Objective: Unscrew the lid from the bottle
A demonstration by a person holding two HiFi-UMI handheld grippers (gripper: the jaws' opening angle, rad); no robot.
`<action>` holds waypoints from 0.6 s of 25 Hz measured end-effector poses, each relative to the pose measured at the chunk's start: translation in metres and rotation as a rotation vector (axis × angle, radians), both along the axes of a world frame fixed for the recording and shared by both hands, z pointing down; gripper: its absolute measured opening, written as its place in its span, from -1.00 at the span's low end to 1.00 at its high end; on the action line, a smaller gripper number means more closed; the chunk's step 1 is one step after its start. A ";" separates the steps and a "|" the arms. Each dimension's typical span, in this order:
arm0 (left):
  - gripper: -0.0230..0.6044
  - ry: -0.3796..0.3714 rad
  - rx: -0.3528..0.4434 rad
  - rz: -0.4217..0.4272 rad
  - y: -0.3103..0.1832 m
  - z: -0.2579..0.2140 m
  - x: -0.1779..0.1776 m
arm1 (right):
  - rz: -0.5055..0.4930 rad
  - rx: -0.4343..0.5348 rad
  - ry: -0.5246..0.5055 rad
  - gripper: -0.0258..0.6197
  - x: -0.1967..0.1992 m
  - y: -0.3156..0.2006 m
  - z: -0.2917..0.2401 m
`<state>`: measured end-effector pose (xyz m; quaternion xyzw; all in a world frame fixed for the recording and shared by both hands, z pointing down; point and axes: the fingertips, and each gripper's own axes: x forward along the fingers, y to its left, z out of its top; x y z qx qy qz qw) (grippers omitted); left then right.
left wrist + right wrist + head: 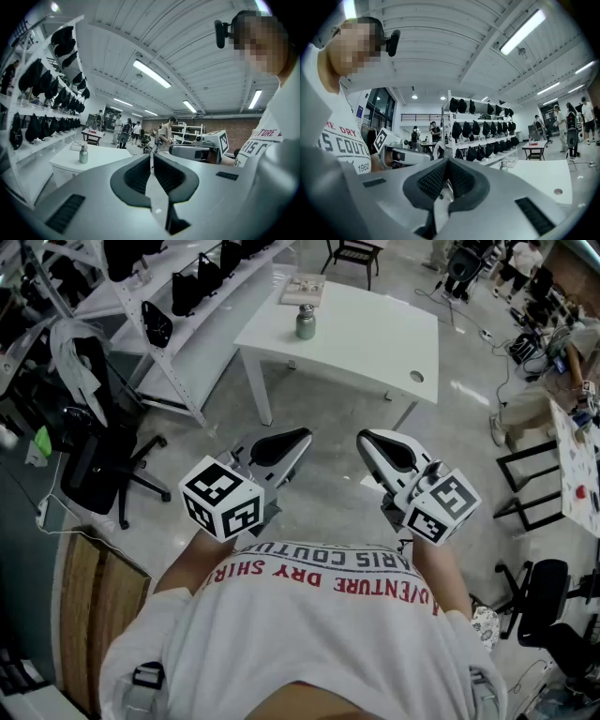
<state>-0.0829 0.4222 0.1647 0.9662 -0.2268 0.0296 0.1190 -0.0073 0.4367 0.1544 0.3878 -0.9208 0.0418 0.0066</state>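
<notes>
A small metal bottle with its lid on stands near the far edge of a white table, well ahead of me. Both grippers are held close to my chest, far short of the table. My left gripper is shut with nothing between its jaws, and so is my right gripper. In the left gripper view the bottle stands small at the left, beyond the shut left gripper. In the right gripper view the bottle shows tiny past the shut right gripper.
A booklet lies behind the bottle. A white shelving rack with black items runs along the left. An office chair stands at my left, and black stools at the right. People stand far off.
</notes>
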 end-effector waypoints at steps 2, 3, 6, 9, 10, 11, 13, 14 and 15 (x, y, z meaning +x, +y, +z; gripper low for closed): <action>-0.79 -0.003 0.003 0.004 0.005 0.000 -0.005 | 0.005 0.000 0.001 -0.85 -0.005 0.005 0.001; -0.79 -0.005 0.006 0.005 0.008 0.000 -0.007 | 0.008 0.001 0.000 -0.85 -0.007 0.007 0.002; -0.79 -0.012 0.016 0.004 0.012 0.001 -0.014 | 0.020 -0.006 -0.008 -0.85 -0.012 0.009 0.004; -0.79 -0.014 0.014 0.003 0.014 0.004 -0.021 | 0.028 -0.006 -0.003 -0.84 -0.019 0.013 0.007; -0.79 -0.015 0.012 0.004 0.015 0.005 -0.024 | 0.032 -0.002 0.000 -0.84 -0.021 0.013 0.008; -0.79 -0.016 0.009 0.005 0.015 0.007 -0.026 | 0.039 -0.001 -0.001 -0.84 -0.023 0.014 0.009; -0.79 -0.016 0.001 0.010 0.015 0.011 -0.031 | 0.054 -0.010 -0.007 -0.84 -0.027 0.013 0.013; -0.79 -0.015 -0.003 0.013 0.015 0.013 -0.034 | 0.062 -0.017 -0.010 -0.84 -0.028 0.012 0.016; -0.79 -0.016 -0.006 0.015 0.014 0.015 -0.036 | 0.068 -0.021 -0.012 -0.83 -0.029 0.011 0.019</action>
